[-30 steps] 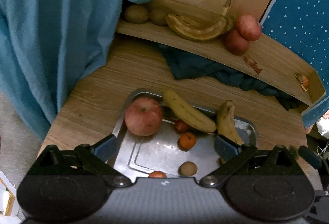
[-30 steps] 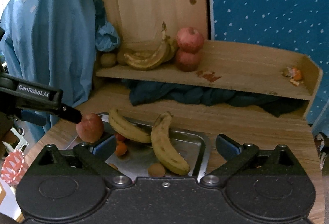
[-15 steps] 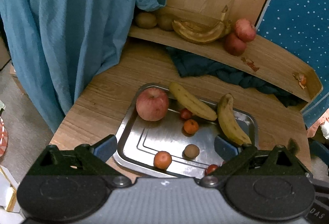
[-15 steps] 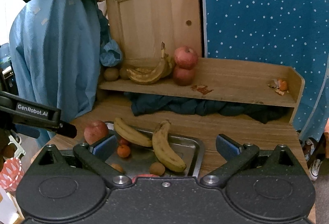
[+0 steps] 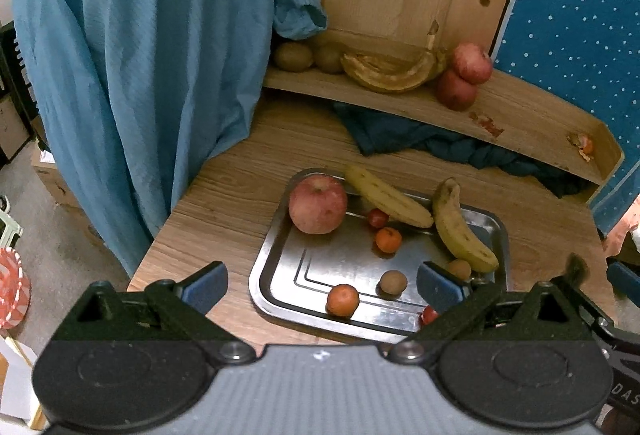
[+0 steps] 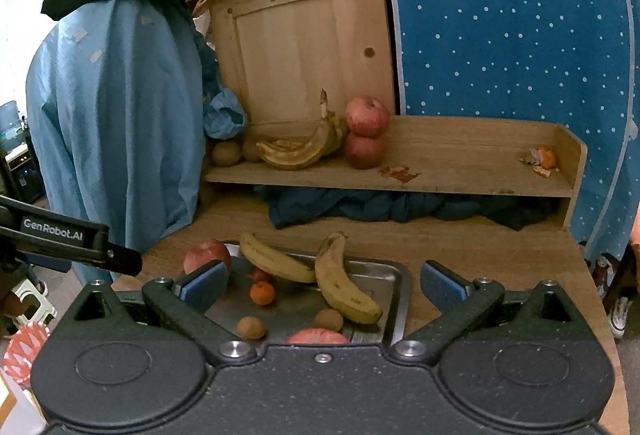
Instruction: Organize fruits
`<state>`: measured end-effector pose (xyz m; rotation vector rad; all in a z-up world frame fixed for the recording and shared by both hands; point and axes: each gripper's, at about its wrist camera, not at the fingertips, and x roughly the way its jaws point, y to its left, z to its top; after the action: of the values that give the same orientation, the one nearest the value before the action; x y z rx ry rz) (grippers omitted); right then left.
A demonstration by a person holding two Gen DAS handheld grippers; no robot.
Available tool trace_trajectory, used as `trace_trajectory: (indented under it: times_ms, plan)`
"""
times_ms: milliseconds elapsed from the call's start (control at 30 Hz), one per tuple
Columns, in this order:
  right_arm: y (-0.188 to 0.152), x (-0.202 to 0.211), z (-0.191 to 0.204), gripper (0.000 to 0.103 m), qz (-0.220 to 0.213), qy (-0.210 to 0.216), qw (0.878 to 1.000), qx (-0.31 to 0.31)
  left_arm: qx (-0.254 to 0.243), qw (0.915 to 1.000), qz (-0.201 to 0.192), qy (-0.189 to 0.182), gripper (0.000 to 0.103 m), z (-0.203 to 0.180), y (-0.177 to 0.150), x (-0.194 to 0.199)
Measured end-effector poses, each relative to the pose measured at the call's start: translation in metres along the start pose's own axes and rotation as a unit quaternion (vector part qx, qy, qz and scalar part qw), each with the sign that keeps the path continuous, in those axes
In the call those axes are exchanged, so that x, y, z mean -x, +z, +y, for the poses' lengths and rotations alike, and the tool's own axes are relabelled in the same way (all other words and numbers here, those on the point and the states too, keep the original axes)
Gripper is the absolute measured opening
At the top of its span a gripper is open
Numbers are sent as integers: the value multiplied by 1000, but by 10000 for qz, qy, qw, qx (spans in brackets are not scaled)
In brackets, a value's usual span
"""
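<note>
A metal tray (image 5: 280, 267) (image 6: 394, 299) on the wooden table holds a red apple (image 5: 318, 204) (image 6: 206, 255), two bananas (image 5: 386, 201) (image 5: 460, 231) (image 6: 344, 283), small oranges (image 5: 388, 239) (image 5: 343, 300) and brown round fruits (image 5: 393, 282). On the wooden shelf (image 5: 520, 111) (image 6: 460, 163) behind lie browned bananas (image 5: 392, 73) (image 6: 298, 151), two stacked red apples (image 5: 464, 77) (image 6: 366, 131) and kiwis (image 5: 293, 56). My left gripper (image 5: 322, 285) hangs open above the tray's near edge, empty. My right gripper (image 6: 324, 285) is open too, held back over the tray.
A light blue cloth (image 5: 152, 55) hangs at the left. A dark blue cloth (image 5: 440, 147) is bunched under the shelf. Orange peel (image 6: 542, 159) lies at the shelf's right end. A blue dotted curtain (image 6: 500, 15) stands behind. The left gripper's body (image 6: 68, 239) shows at the right view's left edge.
Both grippers have drawn back and risen from the tray, so more of the tray, shelf and backdrop shows. Both stay open and empty.
</note>
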<state>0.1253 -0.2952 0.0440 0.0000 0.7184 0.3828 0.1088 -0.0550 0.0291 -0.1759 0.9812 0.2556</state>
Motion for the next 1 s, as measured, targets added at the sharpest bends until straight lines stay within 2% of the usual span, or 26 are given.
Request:
trace_trajectory:
  times_ms: [200, 500, 1000]
  plan:
    - [-9, 7, 15, 102, -22, -45, 9999, 111, -16, 10000, -58, -7, 103, 16, -11, 2]
    - [-23, 5, 42, 102, 164, -263, 9995, -40, -127, 9997, -194, -86, 103, 52, -24, 3]
    - [-46, 32, 96, 102, 136, -1100, 9934, -295, -718, 9951, -254, -626, 103, 95, -35, 5]
